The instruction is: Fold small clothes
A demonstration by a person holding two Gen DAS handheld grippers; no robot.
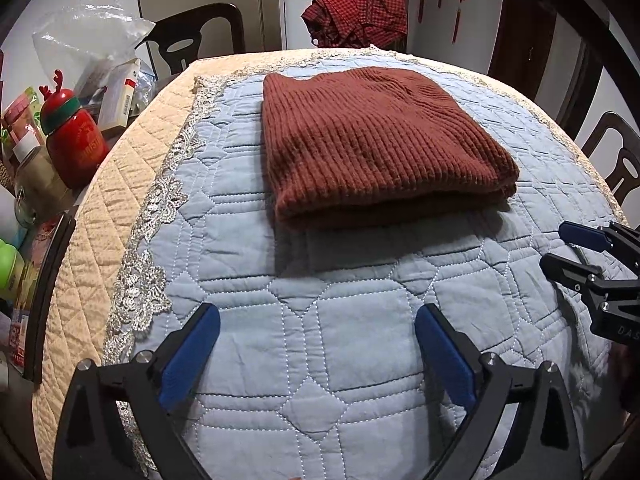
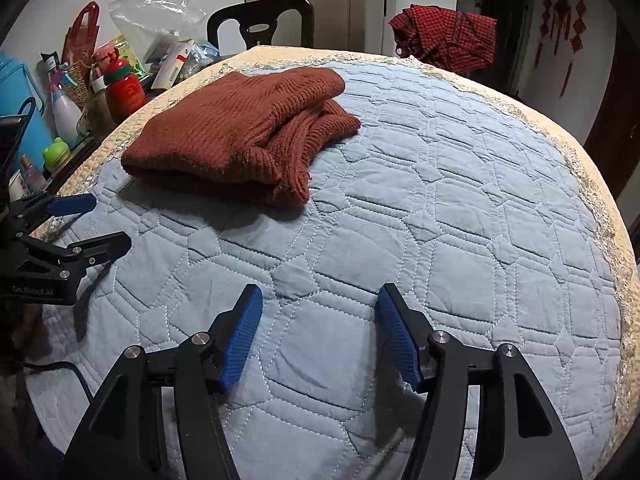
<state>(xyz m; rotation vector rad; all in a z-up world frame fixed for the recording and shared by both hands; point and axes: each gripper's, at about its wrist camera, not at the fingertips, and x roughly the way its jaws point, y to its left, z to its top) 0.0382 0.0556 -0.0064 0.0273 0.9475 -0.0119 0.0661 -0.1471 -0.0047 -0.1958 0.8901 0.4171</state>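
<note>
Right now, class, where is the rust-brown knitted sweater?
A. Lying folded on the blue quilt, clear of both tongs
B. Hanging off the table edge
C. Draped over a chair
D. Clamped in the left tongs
A: the sweater lies folded on the blue quilt, and both the left tongs and right tongs stand open and empty.

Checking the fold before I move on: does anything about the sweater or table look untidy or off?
Mostly neat. The rust knit sweater lies folded on the blue quilted cover, but a ribbed cuff or hem pokes out past the fold on one side. Both grippers are open, apart from it.
</note>
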